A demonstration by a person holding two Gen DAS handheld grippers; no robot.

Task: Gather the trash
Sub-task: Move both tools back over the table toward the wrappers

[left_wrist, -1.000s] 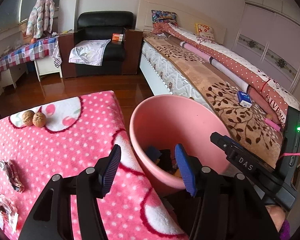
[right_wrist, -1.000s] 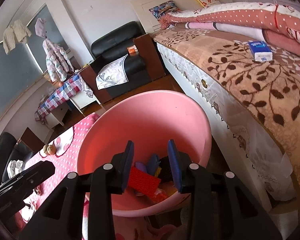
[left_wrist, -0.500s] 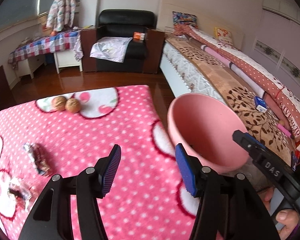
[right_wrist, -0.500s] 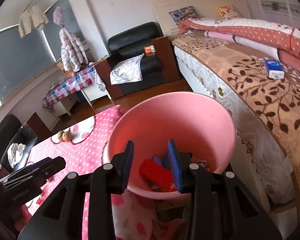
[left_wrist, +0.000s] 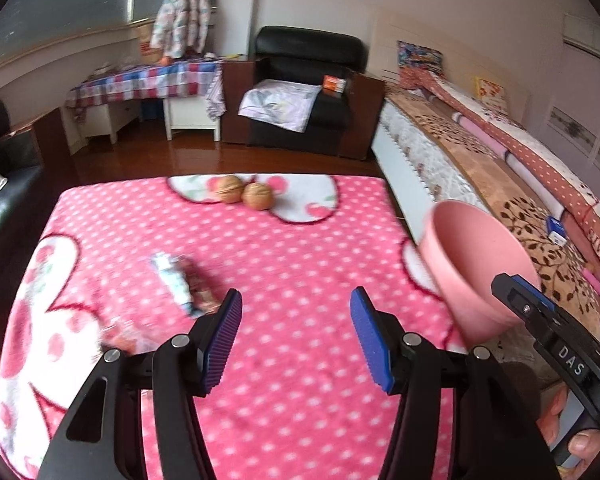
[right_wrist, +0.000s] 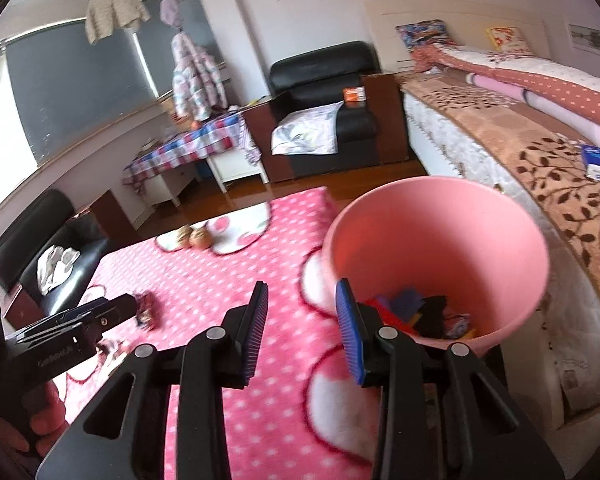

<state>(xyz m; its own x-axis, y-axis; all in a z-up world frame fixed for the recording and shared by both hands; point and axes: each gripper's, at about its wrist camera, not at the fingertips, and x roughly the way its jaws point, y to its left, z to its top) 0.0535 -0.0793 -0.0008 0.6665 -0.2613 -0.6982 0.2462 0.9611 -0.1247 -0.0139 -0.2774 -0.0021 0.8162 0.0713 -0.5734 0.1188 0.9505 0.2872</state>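
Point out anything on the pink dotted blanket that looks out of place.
Two crumpled wrappers litter the blanket: a silvery one just ahead of the left gripper, and a smaller one nearer its left finger. They belong in the pink bin, which already holds scraps. The two walnuts sit neatly at the far edge.

A crinkled wrapper (left_wrist: 182, 280), white and dark, is lying flat on the pink dotted cloth; blur is hiding its print. Another scrap (left_wrist: 120, 338), perhaps foil, is lying nearer. The pink bin (right_wrist: 440, 256) is standing upright beside the cloth, holding red, blue and black litter (right_wrist: 416, 310).
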